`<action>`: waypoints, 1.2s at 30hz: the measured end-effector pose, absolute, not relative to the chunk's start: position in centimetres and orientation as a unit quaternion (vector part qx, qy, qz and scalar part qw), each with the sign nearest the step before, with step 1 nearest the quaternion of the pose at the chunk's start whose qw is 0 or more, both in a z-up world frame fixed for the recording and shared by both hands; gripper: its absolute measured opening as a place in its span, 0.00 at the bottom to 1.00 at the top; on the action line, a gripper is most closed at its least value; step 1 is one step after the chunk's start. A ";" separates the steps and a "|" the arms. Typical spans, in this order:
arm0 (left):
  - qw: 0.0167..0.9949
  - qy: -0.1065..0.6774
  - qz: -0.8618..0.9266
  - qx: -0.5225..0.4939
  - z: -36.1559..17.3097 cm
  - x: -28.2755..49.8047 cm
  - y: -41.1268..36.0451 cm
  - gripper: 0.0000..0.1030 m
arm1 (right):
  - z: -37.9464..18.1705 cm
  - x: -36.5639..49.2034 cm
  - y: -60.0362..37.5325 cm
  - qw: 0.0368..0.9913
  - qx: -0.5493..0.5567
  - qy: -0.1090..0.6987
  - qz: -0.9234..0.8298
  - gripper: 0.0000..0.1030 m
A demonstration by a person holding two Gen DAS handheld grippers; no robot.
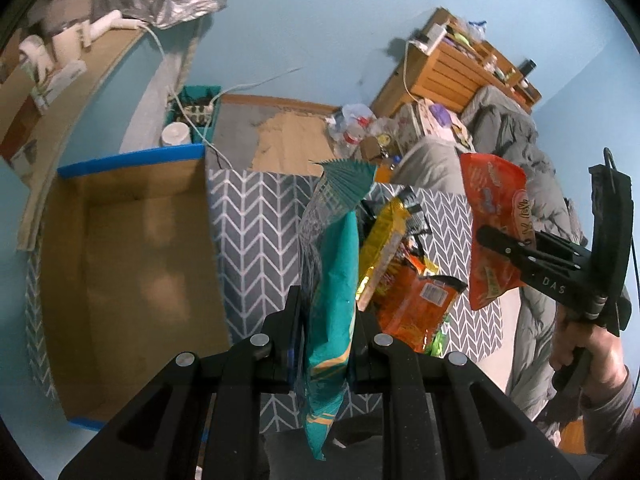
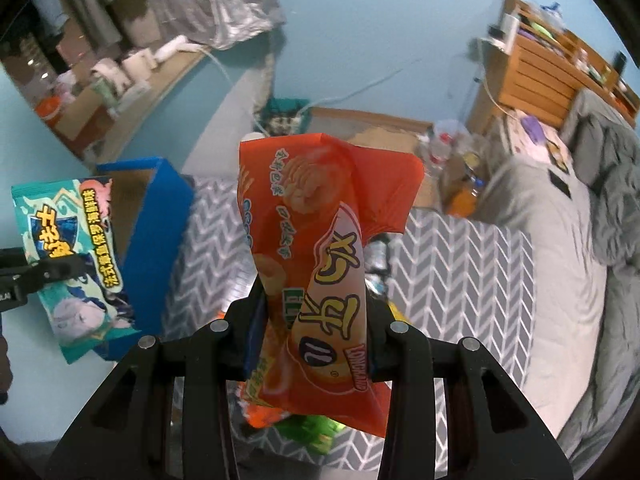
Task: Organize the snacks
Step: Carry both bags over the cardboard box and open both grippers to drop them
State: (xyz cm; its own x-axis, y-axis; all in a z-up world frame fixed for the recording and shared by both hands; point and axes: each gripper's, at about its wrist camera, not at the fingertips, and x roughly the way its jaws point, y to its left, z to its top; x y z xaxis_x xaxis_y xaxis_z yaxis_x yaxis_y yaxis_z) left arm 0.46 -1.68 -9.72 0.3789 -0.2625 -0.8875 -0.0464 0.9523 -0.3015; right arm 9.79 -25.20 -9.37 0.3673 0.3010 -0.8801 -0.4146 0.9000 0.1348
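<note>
- The left gripper (image 1: pixel 323 336) clamps a teal snack bag (image 1: pixel 332 280) upright between its fingers, above the seam where the cardboard box (image 1: pixel 132 264) meets the chevron bin (image 1: pixel 252 240).
- The right gripper (image 2: pixel 314 332) is closed on an orange snack bag (image 2: pixel 316 248), lifted over the chevron bin's remaining snack packets (image 1: pixel 412 296), right of the teal bag.

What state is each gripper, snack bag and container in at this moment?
left gripper: shut on teal snack bag, held aloft.
right gripper: shut on orange snack bag, held aloft.
cardboard box: open, nothing visible inside.
chevron bin: open, holding yellow and orange snack packets.
</note>
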 end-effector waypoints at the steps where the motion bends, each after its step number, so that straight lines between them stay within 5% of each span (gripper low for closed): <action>1: 0.820 0.551 -0.062 -0.142 -9.5 0.3 -1.3 0.17 | -9.2 9.9 -24.4 0.824 -0.059 0.516 0.225 0.35; 20: 0.831 0.518 0.031 -0.200 -8.3 -3.5 6.8 0.17 | -8.7 9.8 -11.0 0.783 -0.095 0.503 0.352 0.35; 36: 0.808 0.543 0.082 -0.212 -13.7 -5.3 13.7 0.17 | -13.0 8.1 -0.5 0.724 -0.095 0.548 0.408 0.36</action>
